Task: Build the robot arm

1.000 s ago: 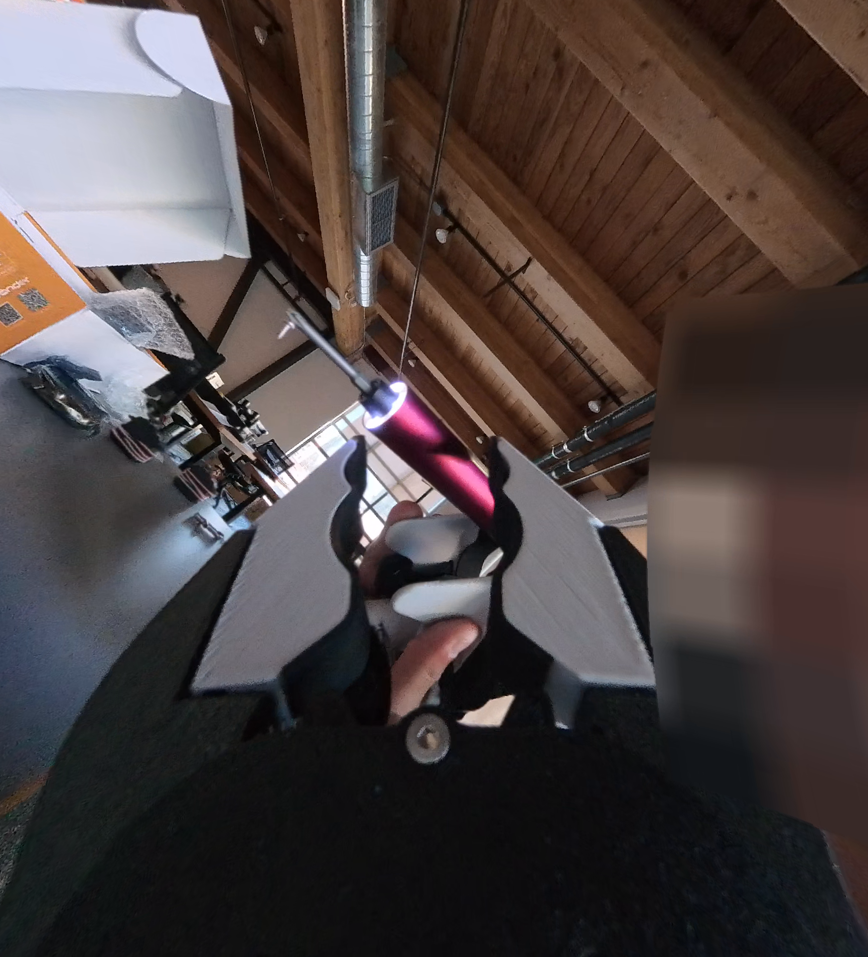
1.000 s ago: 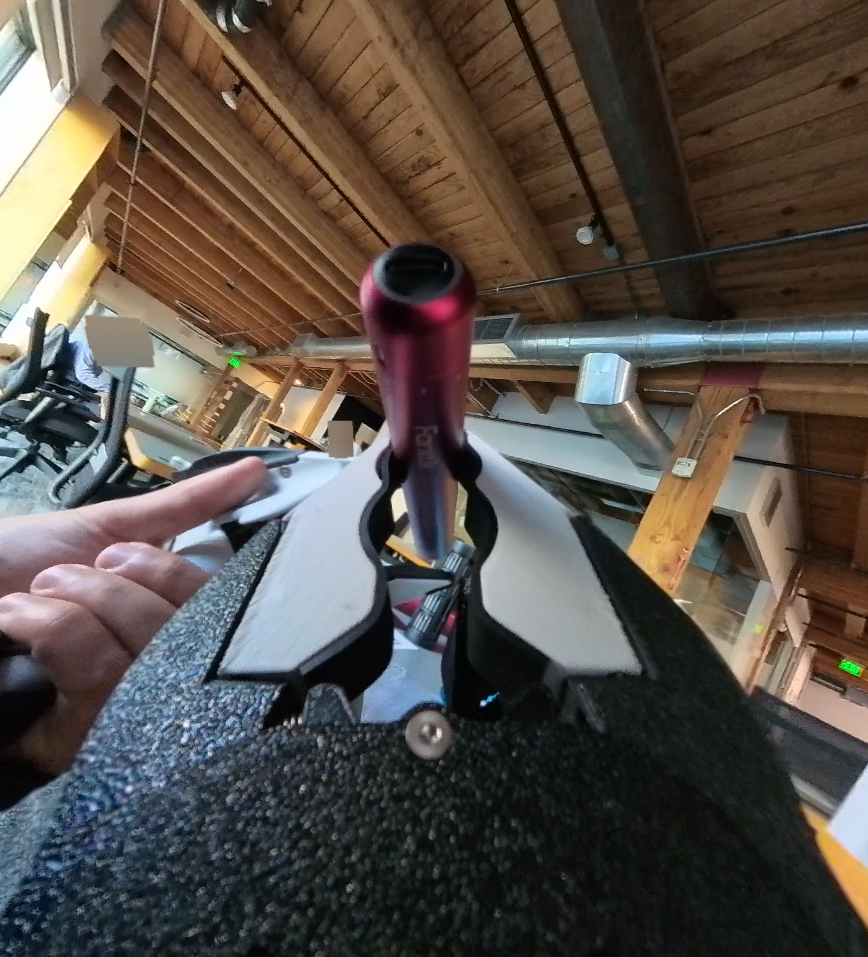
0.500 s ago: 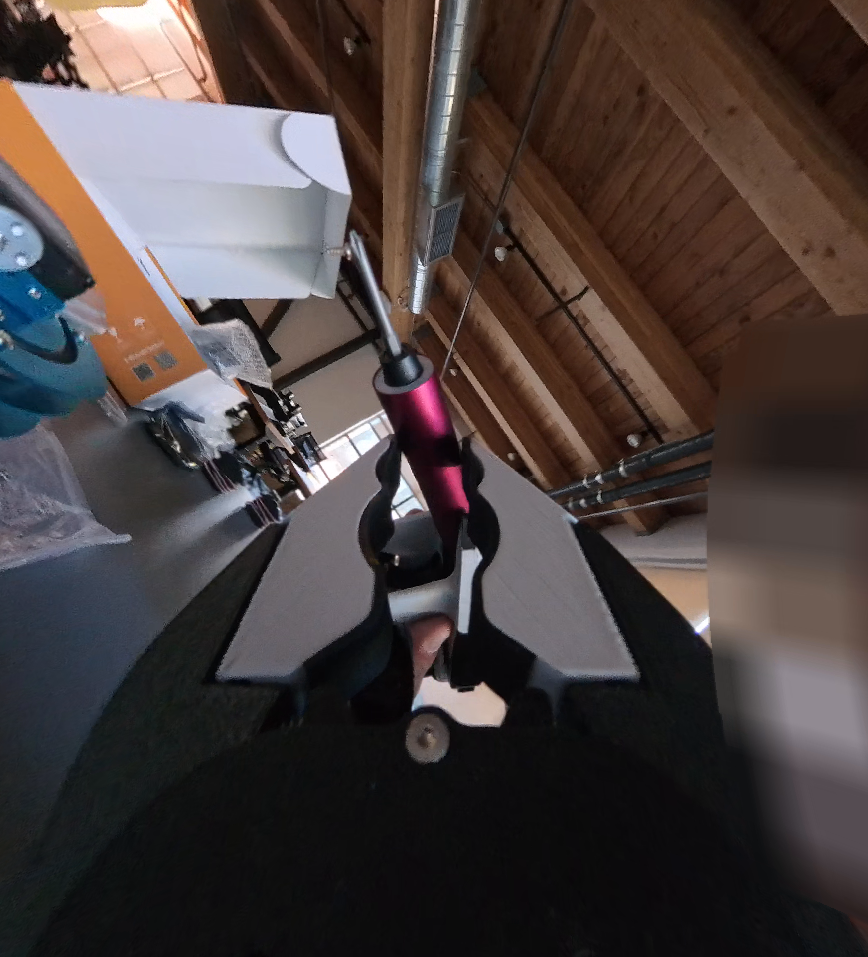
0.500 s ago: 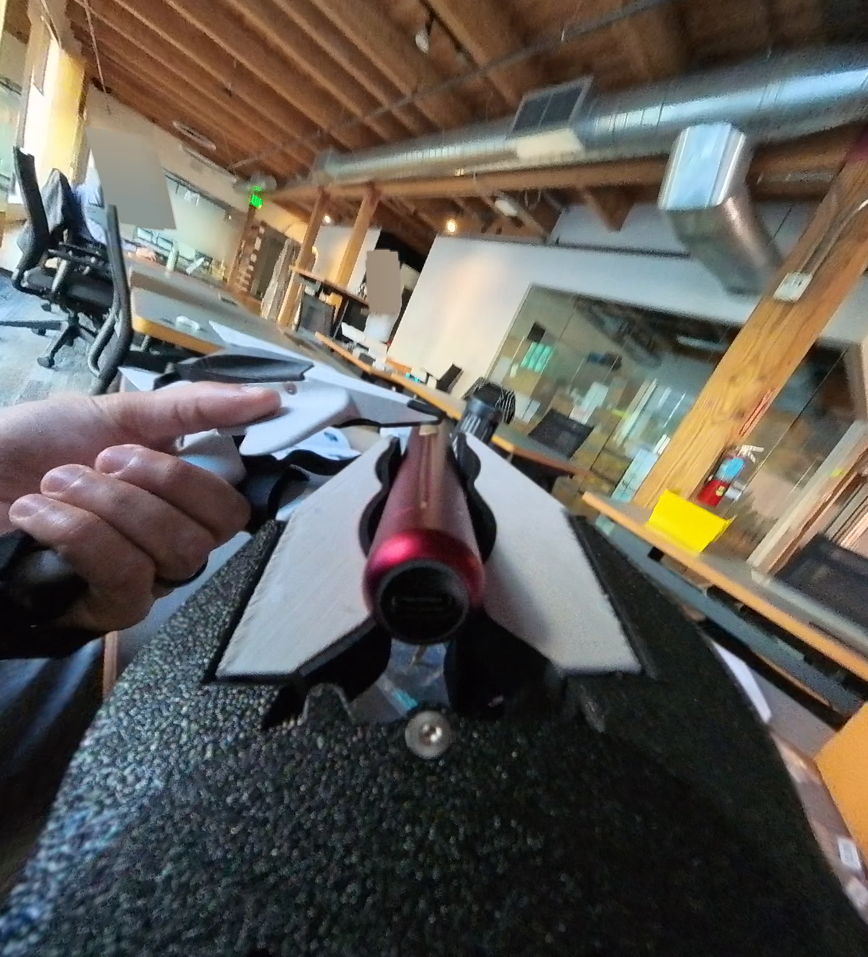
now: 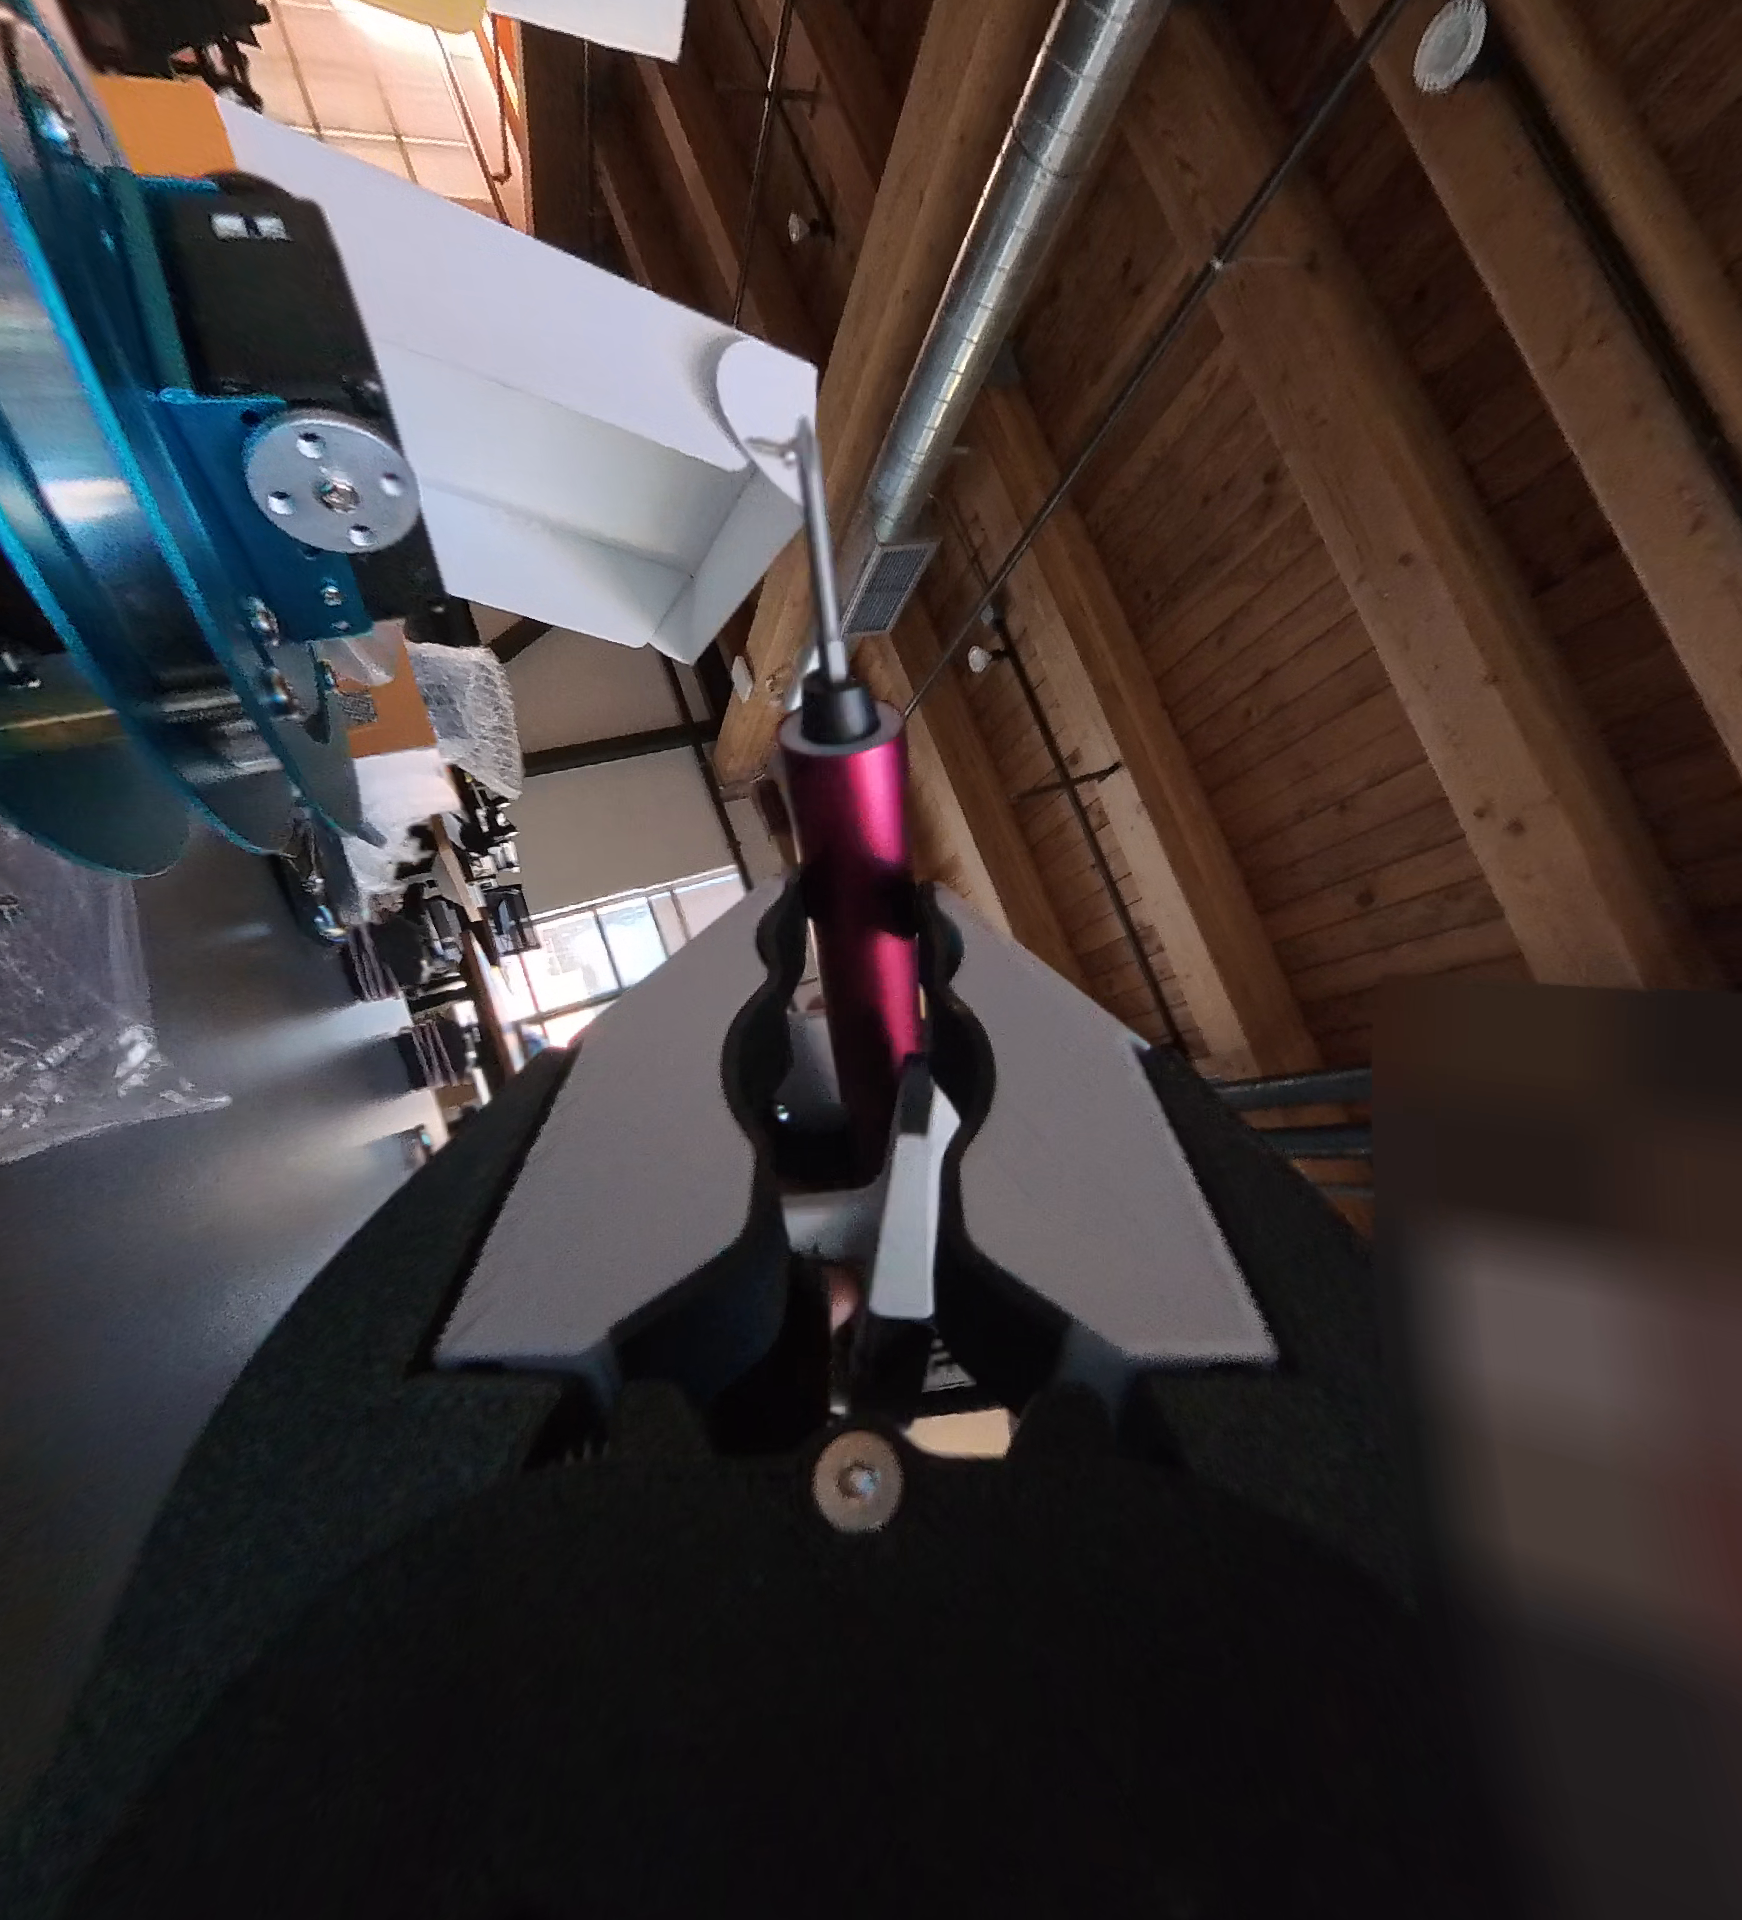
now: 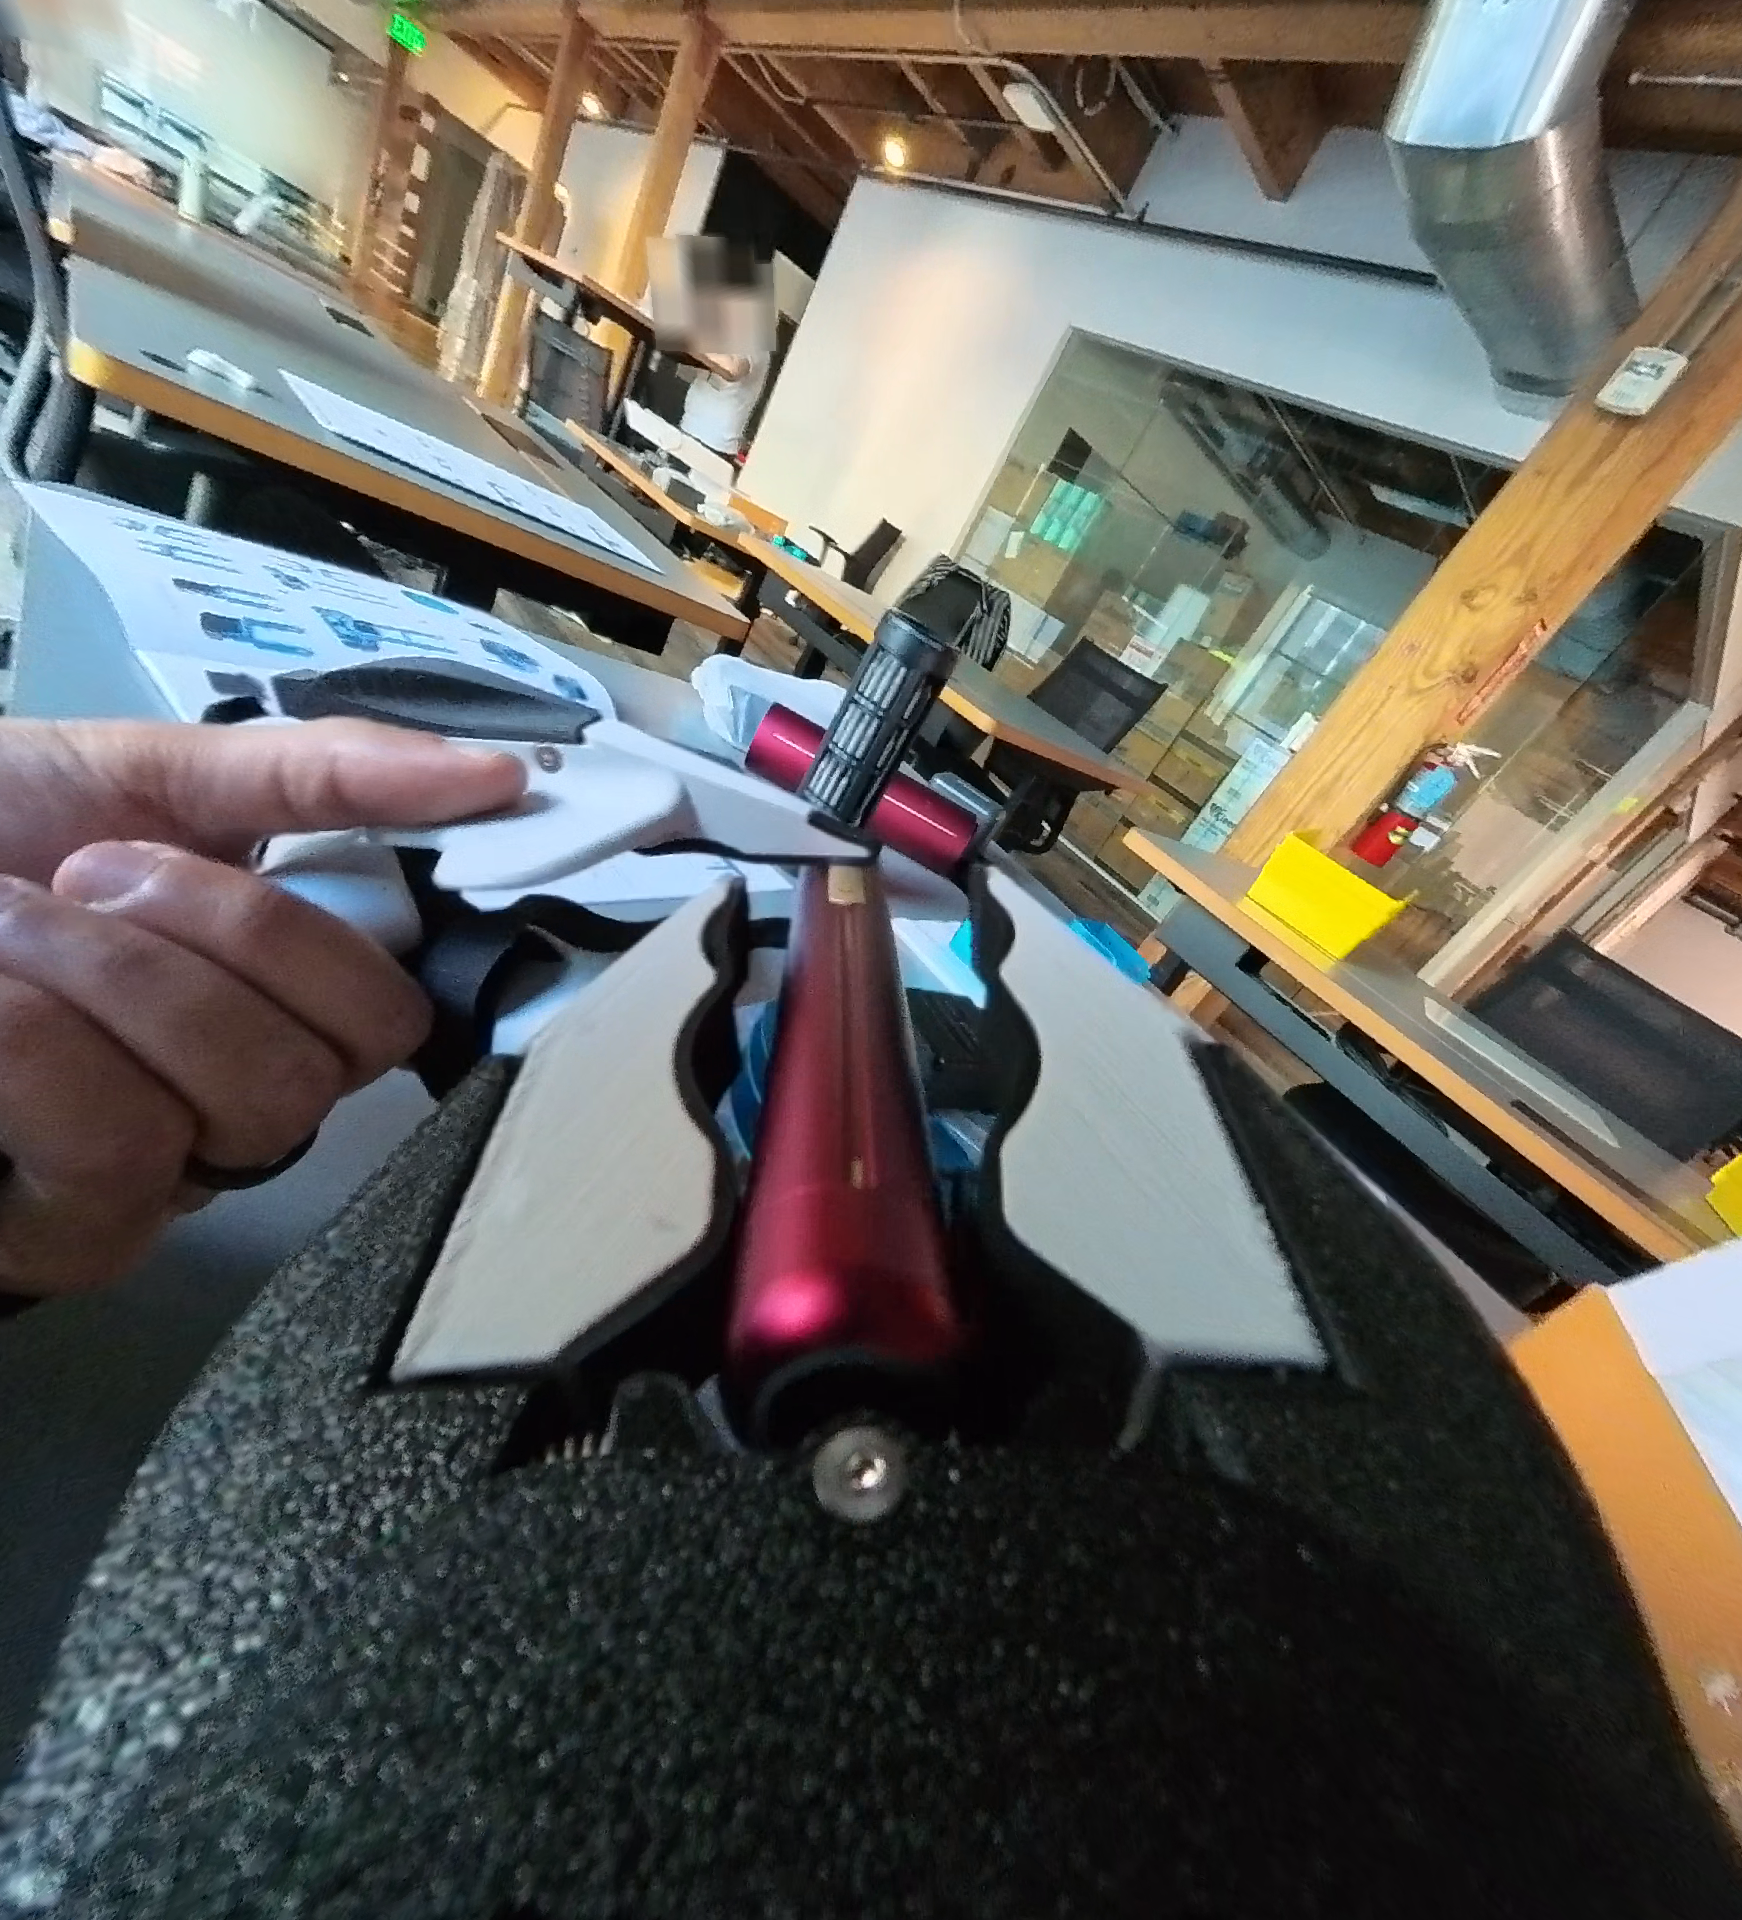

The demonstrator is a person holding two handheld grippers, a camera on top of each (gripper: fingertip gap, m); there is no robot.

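Tool's swung round! Left gripper (image 5: 862, 899) fingers clamp the magenta screwdriver (image 5: 851, 821), bit now upright. It lies level between the right gripper (image 6: 856, 894) fingers, narrowly parted; whether they grip is unclear.

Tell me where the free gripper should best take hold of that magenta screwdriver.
Probably the bare barrel of the magenta screwdriver just below its collar, above where the left gripper clamps it. Come from the side, jaws across the round barrel; the thin bit is too slender.

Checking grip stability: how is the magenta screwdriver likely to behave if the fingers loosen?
The magenta screwdriver looks like a smooth, rigid metal cylinder, so it would probably slide lengthwise. Being round, it would likely roll if set down. Its thin bit seems the most bendable part.
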